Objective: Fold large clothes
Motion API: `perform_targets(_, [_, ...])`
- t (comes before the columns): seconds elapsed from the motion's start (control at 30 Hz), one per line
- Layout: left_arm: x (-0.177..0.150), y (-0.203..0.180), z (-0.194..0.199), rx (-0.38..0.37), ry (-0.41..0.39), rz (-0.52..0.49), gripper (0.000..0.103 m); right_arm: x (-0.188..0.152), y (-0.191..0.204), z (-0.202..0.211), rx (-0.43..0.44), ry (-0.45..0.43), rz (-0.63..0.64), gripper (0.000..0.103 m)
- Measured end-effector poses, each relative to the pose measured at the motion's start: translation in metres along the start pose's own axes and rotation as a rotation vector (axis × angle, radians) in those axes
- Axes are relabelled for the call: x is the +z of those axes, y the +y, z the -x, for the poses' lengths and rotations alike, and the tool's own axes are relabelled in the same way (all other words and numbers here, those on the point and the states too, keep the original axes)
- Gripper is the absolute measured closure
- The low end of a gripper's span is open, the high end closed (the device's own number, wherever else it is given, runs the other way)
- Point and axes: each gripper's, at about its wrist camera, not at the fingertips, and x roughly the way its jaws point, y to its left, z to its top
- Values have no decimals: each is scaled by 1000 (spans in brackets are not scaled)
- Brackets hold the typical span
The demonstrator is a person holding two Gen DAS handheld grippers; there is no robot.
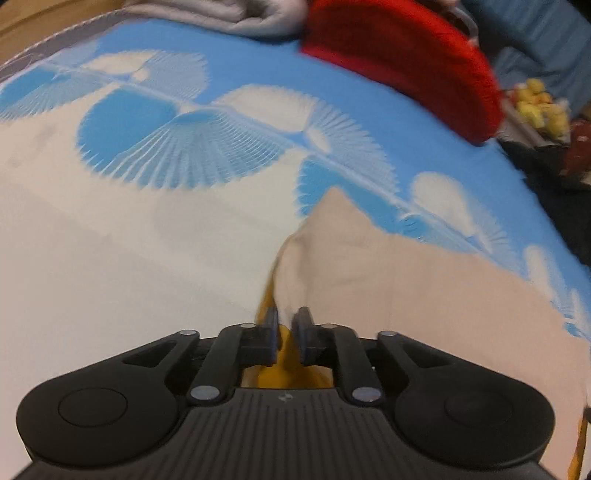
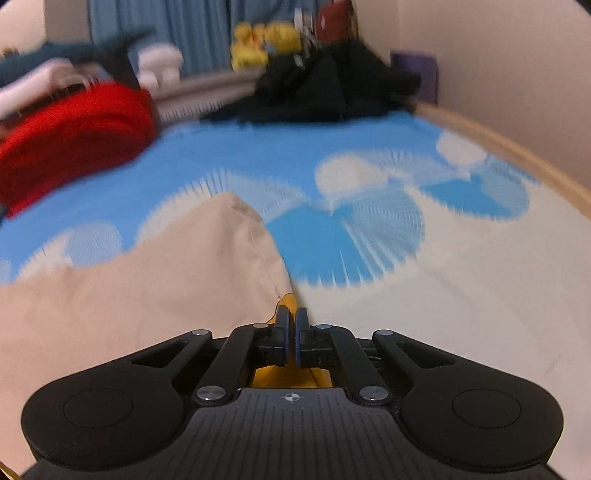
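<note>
The beige garment (image 1: 388,266) lies spread on the blue-and-white patterned bedsheet (image 1: 258,74), one corner of it peaking up toward the middle of the bed, and a yellow layer (image 1: 284,369) shows beneath it right at the tools. On the garment's near edge sits the left gripper (image 1: 285,325): its fingers stand slightly apart with a fold of beige and yellow cloth running between them, though the blur makes it impossible to tell whether the pads actually press on it. At the garment's other near corner, the right gripper (image 2: 291,325) has its fingers drawn nearly together, pinching the yellow-lined edge of the cloth. Beyond the garment, a folded red knit (image 2: 74,133) rests on the sheet; past that a black heap of clothing (image 2: 332,92) and yellow plush toys (image 2: 262,44) sit by the blue curtain (image 2: 199,33).
</note>
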Motion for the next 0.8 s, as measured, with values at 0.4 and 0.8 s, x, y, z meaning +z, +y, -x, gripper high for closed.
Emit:
perform_targets(0.4, [-60, -127, 40, -500, 24, -418, 80, -7, 5, 42, 378, -82, 73, 84])
perform_targets(0.8, [-83, -148, -9, -169, -58, -410, 74, -58, -18, 36, 367, 226, 320, 83])
